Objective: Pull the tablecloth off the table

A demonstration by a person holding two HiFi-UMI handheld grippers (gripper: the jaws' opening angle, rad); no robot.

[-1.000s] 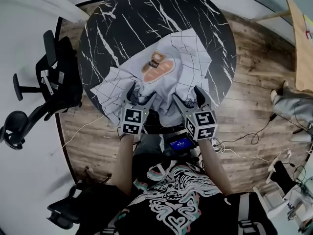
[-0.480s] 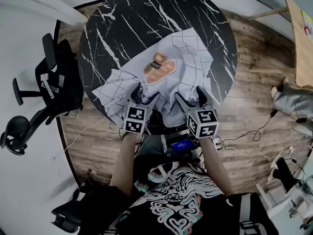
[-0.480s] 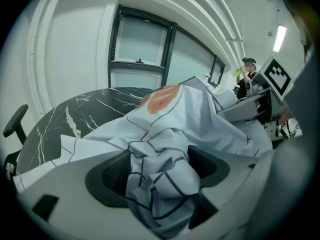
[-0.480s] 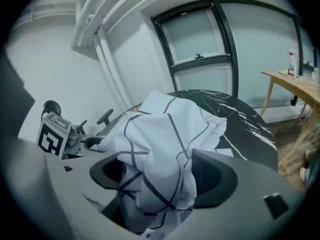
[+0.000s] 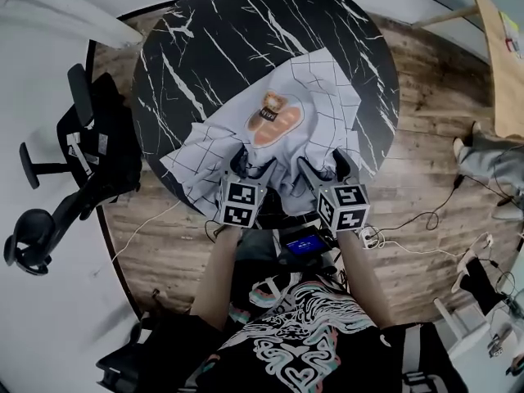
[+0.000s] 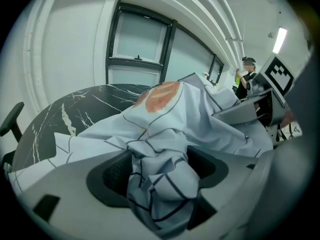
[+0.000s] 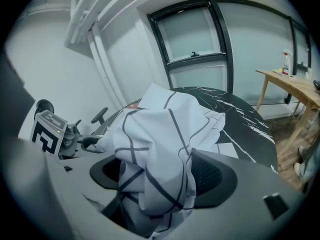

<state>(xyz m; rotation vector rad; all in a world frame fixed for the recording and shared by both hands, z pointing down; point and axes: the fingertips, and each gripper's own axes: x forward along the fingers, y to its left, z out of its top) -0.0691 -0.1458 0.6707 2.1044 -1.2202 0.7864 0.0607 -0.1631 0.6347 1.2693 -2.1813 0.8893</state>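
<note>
My left gripper has its jaws spread wide at the near edge of the desk. They have just been closing a little, with a thick bunch of the tablecloth between them; the ribbed pads show bare on either side of the cloth, so they are not clenched on it. My right gripper sits just beside it at the same near edge, jaws also apart, with another fold of the cloth heaped between them. The white, dark-lined tablecloth lies crumpled over the near half of the desk and spills over its near edge. An orange patch on the cloth faces up near the desk's middle.
</note>
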